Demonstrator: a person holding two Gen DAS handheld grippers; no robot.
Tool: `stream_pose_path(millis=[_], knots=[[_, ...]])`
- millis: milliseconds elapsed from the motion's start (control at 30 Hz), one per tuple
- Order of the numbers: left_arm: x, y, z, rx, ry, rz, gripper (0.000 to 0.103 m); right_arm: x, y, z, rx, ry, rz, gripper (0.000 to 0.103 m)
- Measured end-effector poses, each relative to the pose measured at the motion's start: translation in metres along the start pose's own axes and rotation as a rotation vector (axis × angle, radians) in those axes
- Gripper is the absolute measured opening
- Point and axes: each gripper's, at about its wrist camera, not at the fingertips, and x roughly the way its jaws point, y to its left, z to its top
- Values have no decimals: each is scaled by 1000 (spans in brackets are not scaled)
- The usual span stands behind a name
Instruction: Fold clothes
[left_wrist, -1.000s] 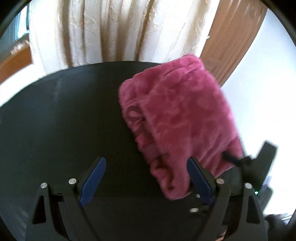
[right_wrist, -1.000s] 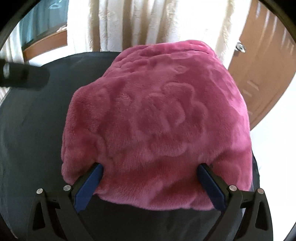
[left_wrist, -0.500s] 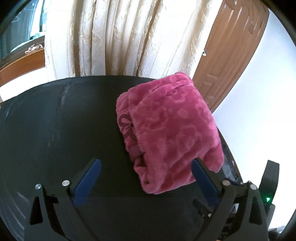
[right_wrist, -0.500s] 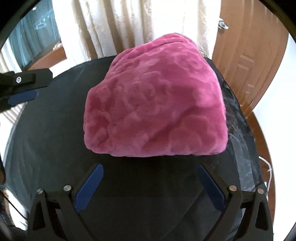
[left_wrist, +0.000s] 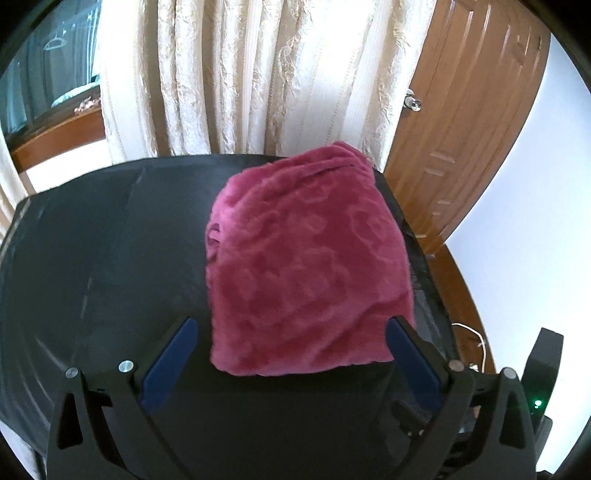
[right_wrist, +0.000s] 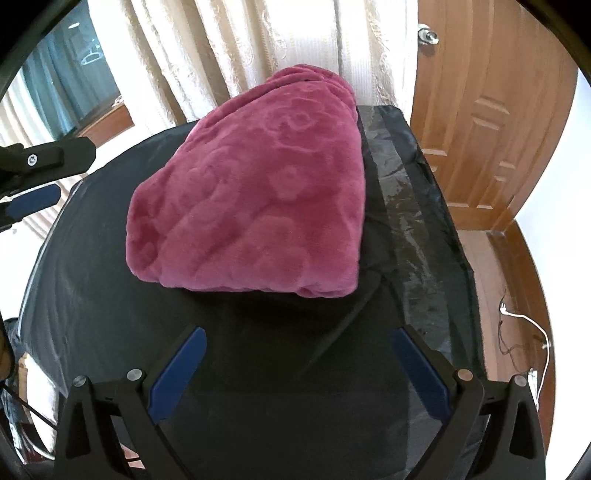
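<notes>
The folded pink garment (right_wrist: 255, 195) lies on the black table (right_wrist: 92, 280) (curtain (left_wrist: 240, 74), door (right_wrist: 491, 110) behind); left gripper (left_wrist: 288, 354), just opened, and right gripper (right_wrist: 299, 365) gape empty.

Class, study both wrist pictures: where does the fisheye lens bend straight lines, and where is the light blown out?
Left wrist view: the door bows sideways, the wall beside it is washed out white, the pink garment stays sharp. Right wrist view: the door curves too, the curtain glares from backlight, and the black table cover shows shiny reflections.
</notes>
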Motion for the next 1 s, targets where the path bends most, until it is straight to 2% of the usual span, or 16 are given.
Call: stream_pose_path(millis=[200,367,567,667,767,933,1000], knots=[[-10,-11,-1,-30,-9,8,102,-5,-18,-1,8,-14,32,103],[-22,-11,2,-35,-67,21,102,-12,-18,5,-1,-38,53,103],[-41,-17,15,12,-124,77,102,-46,-12,30,-25,-136,49,103],[-41,-21,19,43,-103,60,102,-59,-8,40,-27,-179,38,103],[-39,-24,14,66,-120,42,102,-57,-4,41,-38,-184,32,103],[-41,-31,6,125,-178,46,102,-37,-5,30,-28,-122,38,103],[-41,-32,6,133,-178,41,102,-33,-6,28,-23,-113,36,103]])
